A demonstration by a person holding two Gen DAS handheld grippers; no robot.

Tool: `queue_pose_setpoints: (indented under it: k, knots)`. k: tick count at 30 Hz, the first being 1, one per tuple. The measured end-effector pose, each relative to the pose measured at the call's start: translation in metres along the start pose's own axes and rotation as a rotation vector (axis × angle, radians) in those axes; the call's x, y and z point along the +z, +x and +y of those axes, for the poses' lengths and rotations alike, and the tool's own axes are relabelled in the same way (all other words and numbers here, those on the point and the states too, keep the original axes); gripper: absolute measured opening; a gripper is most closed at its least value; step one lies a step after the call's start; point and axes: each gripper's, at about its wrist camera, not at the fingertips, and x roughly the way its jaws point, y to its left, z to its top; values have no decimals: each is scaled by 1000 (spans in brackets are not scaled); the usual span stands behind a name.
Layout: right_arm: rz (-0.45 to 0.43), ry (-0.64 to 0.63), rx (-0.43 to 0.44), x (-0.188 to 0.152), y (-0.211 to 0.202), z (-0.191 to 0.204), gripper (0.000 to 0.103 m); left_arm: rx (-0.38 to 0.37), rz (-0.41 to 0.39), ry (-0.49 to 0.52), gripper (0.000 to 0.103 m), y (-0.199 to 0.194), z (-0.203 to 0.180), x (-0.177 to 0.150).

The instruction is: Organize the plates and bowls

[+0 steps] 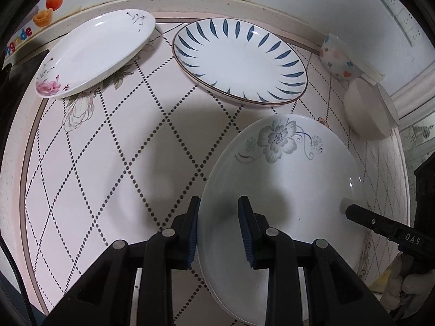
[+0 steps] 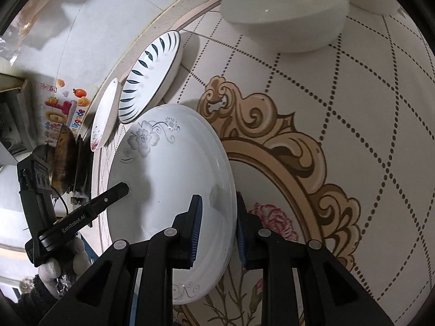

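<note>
A white plate with a grey flower (image 1: 285, 190) is gripped on two opposite sides of its rim. My left gripper (image 1: 220, 228) is shut on its left rim, and my right gripper (image 2: 217, 228) is shut on its right rim. The plate (image 2: 168, 176) casts a shadow on the table to its left. Behind it lie a blue-leaf plate (image 1: 239, 59) and a white plate with a pink flower (image 1: 92, 54). A patterned bowl (image 1: 339, 57) and a white bowl (image 1: 364, 108) sit at the far right. The right wrist view shows the white bowl (image 2: 285, 11) close ahead.
The table (image 1: 108, 176) has a pink dotted-diamond cloth and meets a white wall at the back. A dark pan (image 2: 64, 160) and stickers lie past the table's left end. A gloved hand (image 1: 402, 285) holds the right gripper's handle.
</note>
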Motion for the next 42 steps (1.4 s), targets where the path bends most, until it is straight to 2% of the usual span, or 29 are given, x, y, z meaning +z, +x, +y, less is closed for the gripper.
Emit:
queue_pose_setpoints:
  k: [7,24,28,34,36,38,41,42]
  knots:
    - [-8,8,5,3,-4,-6,25,21,15,9,25,6,-7,1]
    - [9,-11,-42,0,-4,11,25,20,31,-7,26,10,-13,-8]
    - [30,18,-46,5,-3,12,25,40,20,11,26,-7,-12,-7]
    - [-41,14,-116,15,-42,31,25,10,-98,-44,26,-76,21,16]
    - [-75,1,-138,24,-57,53,26,7,-129,-71,34,-90,37,28]
    - [-90,4,-134,34,-62,75,34,-1,-160,-115,37,-101,63,45]
    - [-96,-9,-63,58,-49,121,48,20,-179,-173,37,-98,103,66]
    - [-86,-19,-44,66,-40,135,49,24,-175,-194,37,-95,116,72]
